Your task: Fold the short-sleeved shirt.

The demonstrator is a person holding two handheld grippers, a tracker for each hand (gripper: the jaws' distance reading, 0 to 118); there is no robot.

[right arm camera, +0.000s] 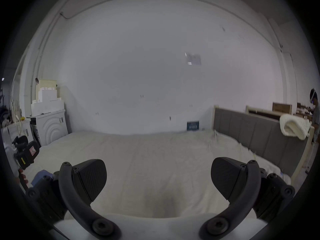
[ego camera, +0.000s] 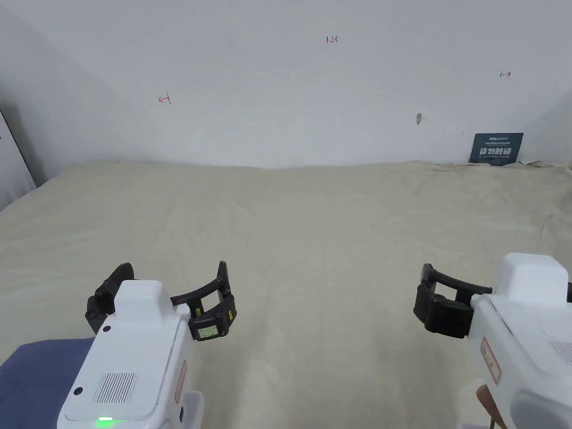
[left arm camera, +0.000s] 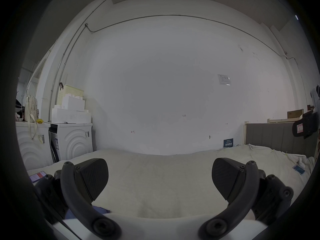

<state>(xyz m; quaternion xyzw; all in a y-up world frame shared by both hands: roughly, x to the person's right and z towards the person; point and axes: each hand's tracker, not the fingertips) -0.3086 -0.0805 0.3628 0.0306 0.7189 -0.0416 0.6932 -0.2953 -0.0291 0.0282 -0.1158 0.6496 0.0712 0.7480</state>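
Nearest the head camera sat the white housing of the left gripper [ego camera: 167, 296], its two black jaws spread wide apart and holding nothing, raised above the cream, lightly wrinkled bed cover [ego camera: 313, 234]. Just below and to the left of that gripper, at the near left corner of the bed, lay a patch of blue fabric [ego camera: 33, 374], which I took to be the short-sleeved shirt; too little of it showed to tell its long axis or whether any fold had been made. The right gripper [right arm camera: 158, 181] was likewise parted and empty in its own view, well apart from the fabric across the bed, with a glimpse of blue far to its left. By my judgement the left gripper was much the nearer, and the first grasp would fall to it, reaching down and leftward.
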